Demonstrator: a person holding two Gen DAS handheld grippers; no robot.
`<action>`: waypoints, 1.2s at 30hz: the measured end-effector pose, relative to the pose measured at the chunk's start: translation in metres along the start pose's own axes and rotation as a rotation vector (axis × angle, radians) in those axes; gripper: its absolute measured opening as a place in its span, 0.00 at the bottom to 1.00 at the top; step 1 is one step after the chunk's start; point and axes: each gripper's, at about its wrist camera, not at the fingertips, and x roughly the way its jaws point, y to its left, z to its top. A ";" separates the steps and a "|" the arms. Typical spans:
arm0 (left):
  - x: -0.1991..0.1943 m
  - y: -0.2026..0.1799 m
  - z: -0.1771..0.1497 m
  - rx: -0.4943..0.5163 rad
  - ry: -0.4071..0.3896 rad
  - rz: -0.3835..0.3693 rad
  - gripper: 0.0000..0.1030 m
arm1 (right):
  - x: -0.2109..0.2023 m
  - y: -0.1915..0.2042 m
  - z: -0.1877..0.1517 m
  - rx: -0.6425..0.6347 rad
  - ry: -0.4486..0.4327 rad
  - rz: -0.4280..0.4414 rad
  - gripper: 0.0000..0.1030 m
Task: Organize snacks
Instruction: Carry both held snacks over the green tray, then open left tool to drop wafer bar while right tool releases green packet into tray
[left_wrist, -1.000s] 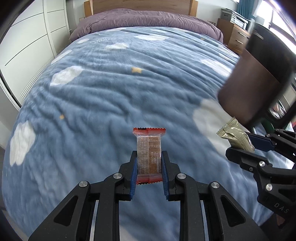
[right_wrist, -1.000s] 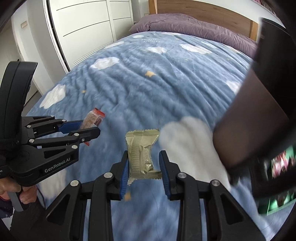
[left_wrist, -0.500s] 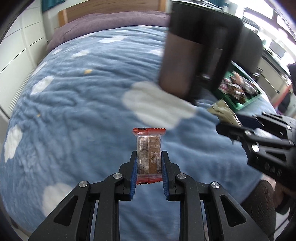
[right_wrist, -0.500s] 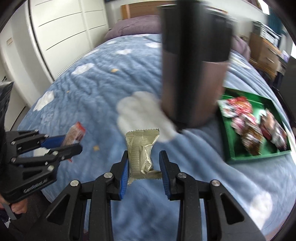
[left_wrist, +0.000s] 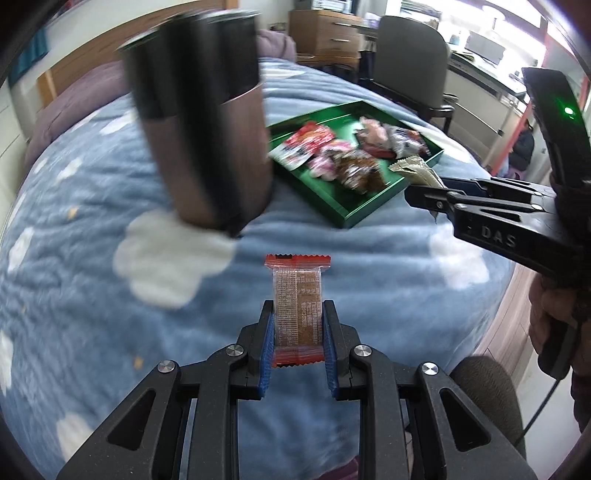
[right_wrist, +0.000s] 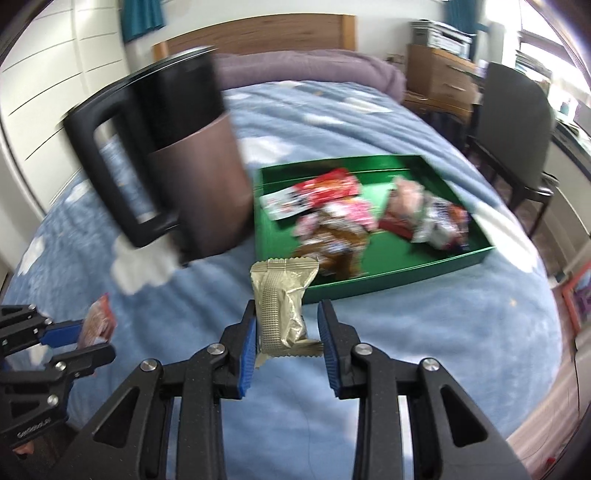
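My left gripper (left_wrist: 298, 317) is shut on a red-edged clear snack packet (left_wrist: 297, 295), held above the blue cloud blanket. My right gripper (right_wrist: 287, 325) is shut on a gold foil snack packet (right_wrist: 281, 302). A green tray (right_wrist: 406, 278) with several snack packets lies on the bed ahead of the right gripper; in the left wrist view the tray (left_wrist: 354, 216) is ahead and to the right. The right gripper (left_wrist: 424, 190) with its gold packet (left_wrist: 415, 171) hangs at the tray's near right corner. The left gripper (right_wrist: 79, 336) shows at lower left with its packet (right_wrist: 98, 319).
A tall dark jug (right_wrist: 177, 155) with a black handle stands on the bed left of the tray, blurred; it also shows in the left wrist view (left_wrist: 201, 122). A dark chair (left_wrist: 406, 59) and wooden drawers (right_wrist: 439, 74) stand beyond the bed's right side.
Both grippers have swung right across the bed with their packets. The jug has shifted left in both views and the green tray has come fully into sight ahead.
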 end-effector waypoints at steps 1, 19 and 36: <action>0.002 -0.005 0.005 0.007 -0.004 -0.003 0.19 | 0.001 -0.010 0.003 0.011 -0.007 -0.013 0.14; 0.082 -0.050 0.120 0.050 -0.047 0.021 0.19 | 0.061 -0.098 0.043 0.113 -0.046 -0.054 0.14; 0.173 -0.038 0.173 -0.038 -0.018 0.108 0.19 | 0.123 -0.119 0.052 0.126 -0.035 -0.039 0.15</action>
